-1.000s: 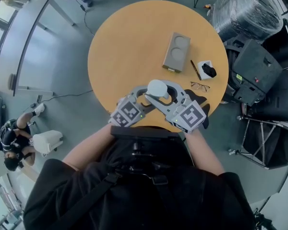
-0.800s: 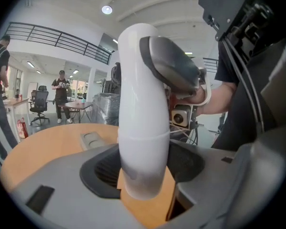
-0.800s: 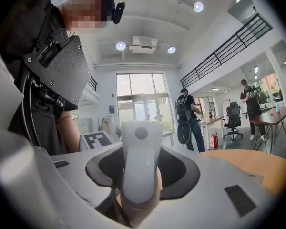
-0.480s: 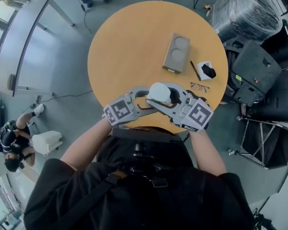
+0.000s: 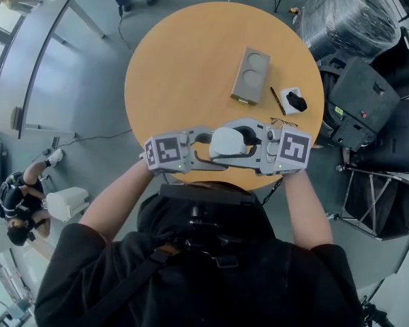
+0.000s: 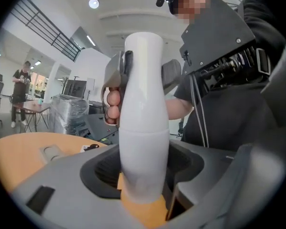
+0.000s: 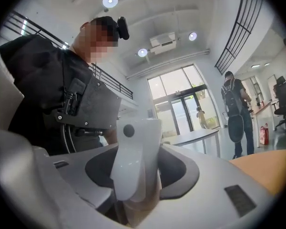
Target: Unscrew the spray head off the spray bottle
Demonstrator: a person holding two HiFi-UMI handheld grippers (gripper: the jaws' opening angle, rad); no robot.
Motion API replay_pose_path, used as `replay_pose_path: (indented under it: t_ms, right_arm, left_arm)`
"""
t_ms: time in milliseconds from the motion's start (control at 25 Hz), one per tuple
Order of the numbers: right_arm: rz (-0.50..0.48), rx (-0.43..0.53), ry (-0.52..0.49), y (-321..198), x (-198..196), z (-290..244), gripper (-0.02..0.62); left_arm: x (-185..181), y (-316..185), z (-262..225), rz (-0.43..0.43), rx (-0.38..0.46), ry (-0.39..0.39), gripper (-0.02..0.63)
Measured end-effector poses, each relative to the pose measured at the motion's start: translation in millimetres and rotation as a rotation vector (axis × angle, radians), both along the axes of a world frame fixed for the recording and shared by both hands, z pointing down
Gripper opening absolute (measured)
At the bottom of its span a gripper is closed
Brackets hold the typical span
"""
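A white spray bottle [image 5: 226, 142] hangs in the air over the near edge of the round table [image 5: 184, 60], held between both grippers. My left gripper [image 5: 215, 148] comes in from the left and is shut on the bottle's body [image 6: 143, 128], which fills the left gripper view between the grey jaws. From the right, my right gripper [image 5: 243, 142] is shut on the white spray head [image 7: 136, 151], which stands upright between its jaws in the right gripper view. Both grippers point roughly level toward each other.
On the table lie a grey tray with two round recesses [image 5: 251, 74], a pen [image 5: 277, 99], a small white box with a black item [image 5: 293, 100] and a pair of glasses [image 5: 283, 122]. Black cases [image 5: 361, 94] stand to the right of the table.
Both grippers have risen with the bottle and swung from slanting down to level. Their marker cubes have spread apart to the left and right.
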State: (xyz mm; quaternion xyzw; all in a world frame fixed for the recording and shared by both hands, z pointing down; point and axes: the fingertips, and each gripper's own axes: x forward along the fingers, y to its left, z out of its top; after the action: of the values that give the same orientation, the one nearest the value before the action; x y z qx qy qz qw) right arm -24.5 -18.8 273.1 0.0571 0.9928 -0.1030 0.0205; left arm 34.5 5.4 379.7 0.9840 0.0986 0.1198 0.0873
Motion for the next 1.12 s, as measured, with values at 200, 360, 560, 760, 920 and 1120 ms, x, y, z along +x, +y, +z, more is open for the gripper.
replay_pose_path:
  t_ms: [200,360,560,760,920,1120]
  right_arm:
    - [0.201,0.038,0.038,-40.8,7.2,1.3,0.309]
    - [0.373,0.037,0.044,-60.5,17.8,-6.5,0.361]
    - [0.656,0.095,0.027,-73.3,27.9,-19.3,0.383]
    - [0.812,0.143,0.034,-73.6,36.0,-26.2,0.37]
    - [0.866,0.113,0.077,-75.6,37.7,-18.5,0.294]
    - [0.851,0.03,0.106,-83.2,19.7,-6.5,0.29]
  left_arm:
    - [-3.5,-36.6,-2.1,-0.18,0.046,-0.003,0.305]
    - [-5.1,-50.8,-13.7,-0.287,0.055,0.045,0.305]
    - [-8.2,-66.4,-23.9,-0.416,0.065,0.092,0.305]
    - [-18.4,-93.8,-22.2,-0.587,0.065,0.074,0.305]
    - [-23.8,-111.0,-26.7,-0.692,0.084,0.07,0.305]
    - [-16.3,-115.1,-33.5,-0.75,0.193,0.047,0.305]
